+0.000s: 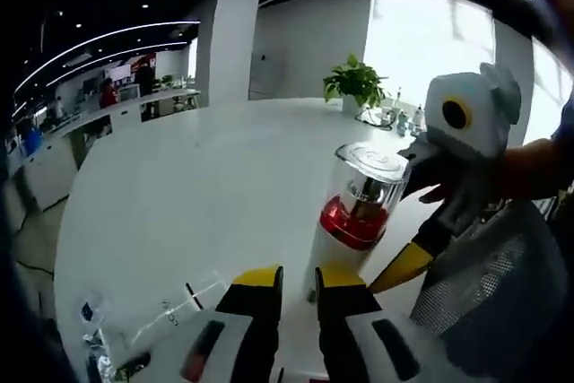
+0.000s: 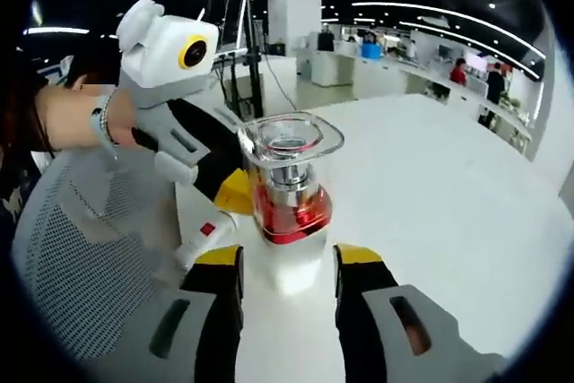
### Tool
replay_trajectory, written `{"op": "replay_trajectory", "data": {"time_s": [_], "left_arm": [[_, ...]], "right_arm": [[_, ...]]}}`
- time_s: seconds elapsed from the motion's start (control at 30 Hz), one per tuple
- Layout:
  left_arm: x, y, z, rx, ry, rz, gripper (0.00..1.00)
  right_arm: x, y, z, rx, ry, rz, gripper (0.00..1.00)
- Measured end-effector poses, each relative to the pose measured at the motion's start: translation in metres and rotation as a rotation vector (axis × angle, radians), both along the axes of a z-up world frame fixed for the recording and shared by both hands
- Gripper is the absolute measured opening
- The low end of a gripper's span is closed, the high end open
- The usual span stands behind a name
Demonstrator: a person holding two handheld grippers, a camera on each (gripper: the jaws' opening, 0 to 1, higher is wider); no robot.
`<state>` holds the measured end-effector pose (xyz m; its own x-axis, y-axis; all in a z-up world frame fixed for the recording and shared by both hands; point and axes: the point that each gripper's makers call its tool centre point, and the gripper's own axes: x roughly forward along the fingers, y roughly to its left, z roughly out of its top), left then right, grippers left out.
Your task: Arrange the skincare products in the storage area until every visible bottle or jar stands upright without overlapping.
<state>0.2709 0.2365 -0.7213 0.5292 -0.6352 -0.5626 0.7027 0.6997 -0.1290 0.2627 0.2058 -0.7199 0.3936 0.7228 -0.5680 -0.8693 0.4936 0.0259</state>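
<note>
- My right gripper [image 2: 287, 266] has its yellow-tipped jaws spread wide on either side of the skincare bottle [image 2: 287, 187], whose white base sits between them; I cannot tell whether they touch it.
- The bottle stands upright on the white table [image 2: 448, 186], with a clear square cap, silver pump and red band; I can read no writing on it.
- My left gripper [image 1: 296, 277] holds its jaws narrow with nothing between them, just beside the bottle's base.
- A small white tube [image 2: 202, 239] with a red mark lies near the bottle.
- A potted plant [image 1: 355, 83] stands far across the table.
</note>
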Motion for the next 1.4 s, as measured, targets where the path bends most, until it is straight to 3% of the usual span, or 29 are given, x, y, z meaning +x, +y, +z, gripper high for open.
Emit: {"op": "replay_trajectory", "data": {"time_s": [0.13, 0.23, 0.5, 0.73, 0.97, 1.23, 1.27, 1.33, 1.4], "left_arm": [[0.007, 0.012, 0.004, 0.048, -0.053, 0.024, 0.2], [0.011, 0.023, 0.005, 0.046, -0.045, 0.072, 0.22], [0.021, 0.047, 0.003, 0.128, -0.075, 0.153, 0.28], [0.026, 0.057, 0.004, 0.072, -0.032, 0.226, 0.28], [0.025, 0.058, 0.001, 0.082, -0.029, 0.23, 0.28], [0.025, 0.06, 0.001, 0.083, -0.026, 0.238, 0.28], [0.025, 0.06, 0.001, 0.085, -0.027, 0.239, 0.28], [0.025, 0.06, 0.002, 0.081, -0.031, 0.24, 0.28], [0.026, 0.061, 0.003, 0.074, -0.028, 0.245, 0.28]], "right_arm": [[0.003, 0.008, 0.0, 0.03, -0.001, 0.008, 0.37], [0.004, 0.013, 0.0, 0.041, -0.023, 0.037, 0.3], [0.015, 0.009, 0.001, 0.05, -0.041, 0.068, 0.3], [0.035, 0.0, 0.0, 0.07, -0.046, 0.081, 0.3], [0.046, -0.001, 0.0, 0.089, -0.047, 0.123, 0.3], [0.05, -0.003, 0.002, 0.072, -0.022, 0.088, 0.31], [0.051, -0.009, 0.0, 0.047, -0.014, 0.065, 0.36], [0.049, -0.012, 0.004, 0.107, 0.009, 0.01, 0.52], [0.035, -0.011, 0.014, 0.229, 0.086, -0.018, 0.52]]}}
